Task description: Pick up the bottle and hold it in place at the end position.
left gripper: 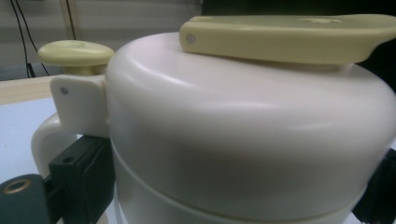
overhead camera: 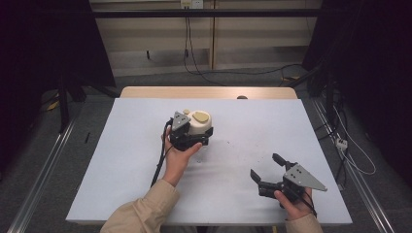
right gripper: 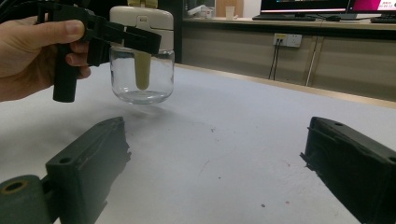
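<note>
The left gripper (overhead camera: 194, 138) is clamped on the jar (overhead camera: 199, 125), one jaw on each side of its cream cap. The jar sits slightly left of the worktop (overhead camera: 121, 160) centre, toward the far edge. In the right gripper view the jar (right gripper: 142, 74) has a clear glass body under the cream cap, and a pale yellow piece hangs down inside the glass. The glass base appears slightly above the worktop (right gripper: 243, 140), with a faint shadow beneath it; whether it touches the surface cannot be told. In the left gripper view the cap (left gripper: 243, 135) is close to the camera, with a pale yellow lever (left gripper: 289, 37) lying flat across its top and a pale yellow knob (left gripper: 74, 53) on a white bracket at one side. The left hand (overhead camera: 179, 155) grips the left gripper from the near side. The right gripper (overhead camera: 265, 167) is near the worktop's near right corner, well apart from the jar, its jaws spread wide with nothing between them. The right hand (overhead camera: 294, 203) holds it at the near edge. The worktop is covered with a pale sheet bearing small dark specks.
</note>
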The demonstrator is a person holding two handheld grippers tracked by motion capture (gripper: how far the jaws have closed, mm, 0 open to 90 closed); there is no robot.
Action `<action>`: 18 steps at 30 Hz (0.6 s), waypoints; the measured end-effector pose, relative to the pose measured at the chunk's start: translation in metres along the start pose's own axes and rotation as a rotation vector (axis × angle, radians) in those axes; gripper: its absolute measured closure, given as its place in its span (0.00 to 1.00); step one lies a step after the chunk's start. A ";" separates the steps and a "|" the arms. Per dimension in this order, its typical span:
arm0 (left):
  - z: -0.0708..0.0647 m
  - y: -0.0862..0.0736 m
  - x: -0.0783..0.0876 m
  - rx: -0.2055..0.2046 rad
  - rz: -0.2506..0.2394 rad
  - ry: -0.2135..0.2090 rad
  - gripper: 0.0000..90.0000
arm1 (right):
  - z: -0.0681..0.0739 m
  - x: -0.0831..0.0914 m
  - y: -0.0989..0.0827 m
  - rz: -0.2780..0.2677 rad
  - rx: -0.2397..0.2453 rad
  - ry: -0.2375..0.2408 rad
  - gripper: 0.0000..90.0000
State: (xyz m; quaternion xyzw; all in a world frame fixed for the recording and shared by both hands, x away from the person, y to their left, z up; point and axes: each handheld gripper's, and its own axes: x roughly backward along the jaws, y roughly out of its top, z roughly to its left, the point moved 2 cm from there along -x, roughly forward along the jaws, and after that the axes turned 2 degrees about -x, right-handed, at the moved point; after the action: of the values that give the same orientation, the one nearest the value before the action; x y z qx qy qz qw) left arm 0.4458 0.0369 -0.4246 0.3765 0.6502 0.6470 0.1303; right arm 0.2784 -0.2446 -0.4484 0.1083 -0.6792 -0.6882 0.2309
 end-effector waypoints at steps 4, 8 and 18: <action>0.000 -0.002 -0.002 0.000 0.006 0.003 0.07 | 0.000 0.000 0.000 -0.001 0.000 0.001 0.06; 0.000 -0.003 -0.004 0.007 0.010 0.007 0.07 | -0.002 0.001 0.000 -0.002 -0.004 -0.003 0.06; -0.002 -0.005 -0.009 0.009 0.009 0.007 0.07 | -0.002 0.000 0.000 -0.003 -0.004 -0.002 0.06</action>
State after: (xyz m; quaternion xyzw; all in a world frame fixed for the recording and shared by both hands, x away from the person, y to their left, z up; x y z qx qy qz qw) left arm 0.4493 0.0304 -0.4322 0.3777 0.6518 0.6459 0.1235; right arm 0.2790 -0.2465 -0.4482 0.1082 -0.6779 -0.6900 0.2296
